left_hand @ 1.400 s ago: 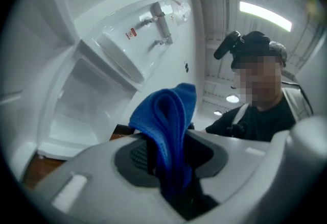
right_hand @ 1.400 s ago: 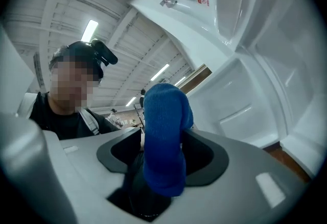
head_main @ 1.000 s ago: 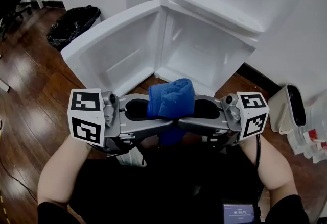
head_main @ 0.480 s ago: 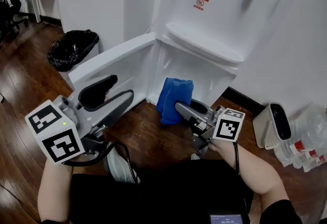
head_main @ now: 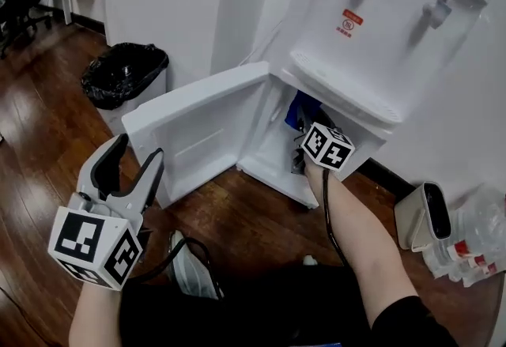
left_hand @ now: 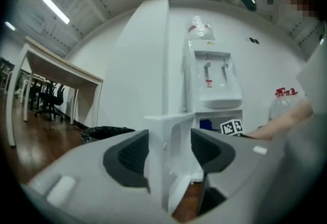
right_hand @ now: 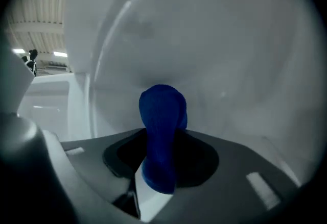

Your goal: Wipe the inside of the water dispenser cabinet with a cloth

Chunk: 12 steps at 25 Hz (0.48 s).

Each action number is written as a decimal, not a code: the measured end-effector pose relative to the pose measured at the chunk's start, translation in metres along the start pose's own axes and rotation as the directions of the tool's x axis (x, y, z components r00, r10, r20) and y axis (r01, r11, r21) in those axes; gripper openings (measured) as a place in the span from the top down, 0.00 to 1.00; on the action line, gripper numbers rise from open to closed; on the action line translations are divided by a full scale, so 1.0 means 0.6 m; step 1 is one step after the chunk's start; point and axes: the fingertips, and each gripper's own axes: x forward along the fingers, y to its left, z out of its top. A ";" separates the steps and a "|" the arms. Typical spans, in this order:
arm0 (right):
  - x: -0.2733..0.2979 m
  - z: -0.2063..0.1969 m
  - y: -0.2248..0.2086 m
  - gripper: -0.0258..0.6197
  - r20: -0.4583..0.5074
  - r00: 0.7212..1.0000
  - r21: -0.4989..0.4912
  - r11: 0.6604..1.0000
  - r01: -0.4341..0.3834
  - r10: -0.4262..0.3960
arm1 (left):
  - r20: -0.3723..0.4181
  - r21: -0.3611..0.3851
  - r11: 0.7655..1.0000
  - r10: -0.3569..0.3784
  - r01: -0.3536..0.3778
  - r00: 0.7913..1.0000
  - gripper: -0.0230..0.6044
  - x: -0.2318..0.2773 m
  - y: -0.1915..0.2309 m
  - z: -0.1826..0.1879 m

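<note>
Cabinet [head_main: 269, 149] | inside: right gripper [right_hand: 161, 139], just tightened on blue cloth [right_hand: 162, 108] | left gripper [head_main: 136, 151]: just opened, empty

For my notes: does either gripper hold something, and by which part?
The right gripper, its jaws just closing a little, grips the blue cloth by its bunched middle. The left gripper, jaws just opened, holds nothing.

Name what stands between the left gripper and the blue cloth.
The open white cabinet door stands between the left gripper and the blue cloth, which the right gripper holds inside the cabinet. The head view shows this.
</note>
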 end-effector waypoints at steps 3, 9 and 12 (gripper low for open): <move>0.045 0.017 -0.013 0.73 0.031 1.000 -0.056 0.998 0.003 -0.002 | 0.029 0.036 0.999 0.008 -0.009 1.000 0.55 0.001 0.012 0.011; 0.090 0.034 -0.019 0.73 0.044 0.997 -0.136 0.989 -0.056 0.063 | -0.005 0.028 1.000 0.001 -0.001 1.000 0.55 0.021 0.040 -0.010; 0.077 0.034 0.009 0.74 0.052 0.985 -0.128 0.979 -0.158 0.166 | -0.022 0.030 0.999 -0.021 0.021 1.000 0.55 0.029 0.037 -0.022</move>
